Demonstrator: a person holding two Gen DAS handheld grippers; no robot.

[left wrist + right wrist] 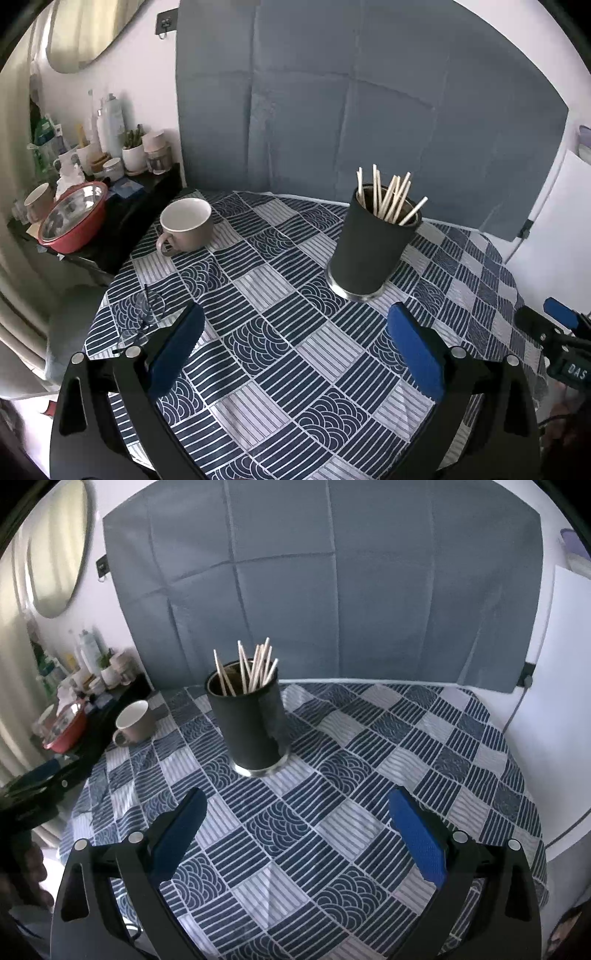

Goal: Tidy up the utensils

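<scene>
A black cylindrical holder (365,251) stands upright on the patterned tablecloth (280,362) and holds several pale wooden chopsticks (388,195). It also shows in the right wrist view (251,727) with the chopsticks (251,668). A beige mug (186,225) stands at the table's far left, also seen in the right wrist view (133,722). My left gripper (295,328) is open and empty, short of the holder. My right gripper (295,812) is open and empty, in front of the holder. The right gripper also shows at the left wrist view's right edge (554,325).
A dark side shelf (122,221) left of the table carries a red-rimmed steel bowl (74,218), jars, bottles and a small plant. A grey backdrop (351,110) stands behind the table. A clear glass object (146,306) lies on the cloth near the left edge.
</scene>
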